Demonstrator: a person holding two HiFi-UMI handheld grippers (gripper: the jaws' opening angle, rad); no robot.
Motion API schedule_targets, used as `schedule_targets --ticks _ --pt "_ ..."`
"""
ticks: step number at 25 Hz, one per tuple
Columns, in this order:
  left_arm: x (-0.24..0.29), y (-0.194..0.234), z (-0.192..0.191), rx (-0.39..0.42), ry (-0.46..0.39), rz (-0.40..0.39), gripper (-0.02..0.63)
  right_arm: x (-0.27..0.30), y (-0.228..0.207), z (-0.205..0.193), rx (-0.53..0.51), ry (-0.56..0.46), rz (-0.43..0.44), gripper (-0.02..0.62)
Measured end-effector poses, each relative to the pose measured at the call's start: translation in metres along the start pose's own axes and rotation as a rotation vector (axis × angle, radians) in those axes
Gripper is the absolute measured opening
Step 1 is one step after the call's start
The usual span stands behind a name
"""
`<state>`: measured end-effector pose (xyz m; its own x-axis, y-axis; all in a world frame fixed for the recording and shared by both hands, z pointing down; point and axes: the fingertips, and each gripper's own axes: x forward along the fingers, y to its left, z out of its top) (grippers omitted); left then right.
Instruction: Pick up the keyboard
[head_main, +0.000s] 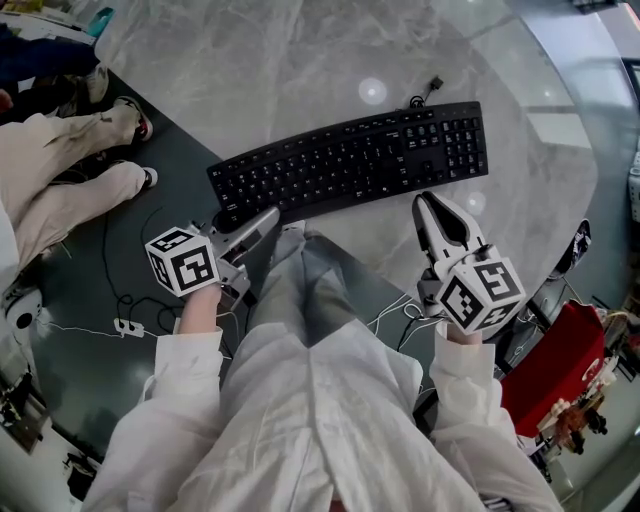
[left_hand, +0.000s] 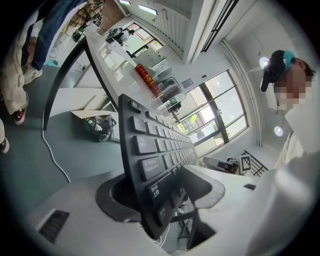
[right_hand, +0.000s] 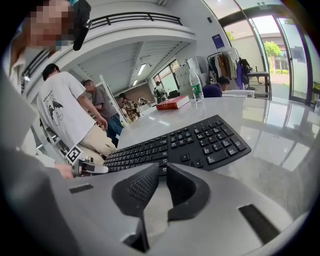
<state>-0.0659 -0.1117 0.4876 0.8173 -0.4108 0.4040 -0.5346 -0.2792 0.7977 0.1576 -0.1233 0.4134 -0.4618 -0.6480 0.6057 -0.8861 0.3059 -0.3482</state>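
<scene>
A black keyboard (head_main: 350, 160) lies slantwise on the grey marble table (head_main: 300, 60), with its left end reaching past the table's edge. My left gripper (head_main: 262, 219) has that left end between its jaws. In the left gripper view the keyboard (left_hand: 150, 145) stands edge-on, and both jaws of the left gripper (left_hand: 165, 186) press on it, one on the keys and one underneath. My right gripper (head_main: 428, 200) is shut and empty, just short of the keyboard's near edge on its right half. The right gripper view shows that right gripper (right_hand: 160, 169) in front of the keyboard (right_hand: 185, 142).
The keyboard's cable (head_main: 425, 95) runs off behind it. A red book (right_hand: 172, 102) and a bottle (right_hand: 196, 85) stand farther back on the table. People (right_hand: 70, 115) stand at the left. A red object (head_main: 560, 370) and loose floor cables (head_main: 120, 300) lie near my legs.
</scene>
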Motion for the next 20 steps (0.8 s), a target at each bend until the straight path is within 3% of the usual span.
schedule_targets --ticks 20 --pt "0.001 -0.003 0.001 -0.028 0.008 -0.021 0.275 -0.004 -0.047 0.018 -0.059 0.012 -0.054 0.034"
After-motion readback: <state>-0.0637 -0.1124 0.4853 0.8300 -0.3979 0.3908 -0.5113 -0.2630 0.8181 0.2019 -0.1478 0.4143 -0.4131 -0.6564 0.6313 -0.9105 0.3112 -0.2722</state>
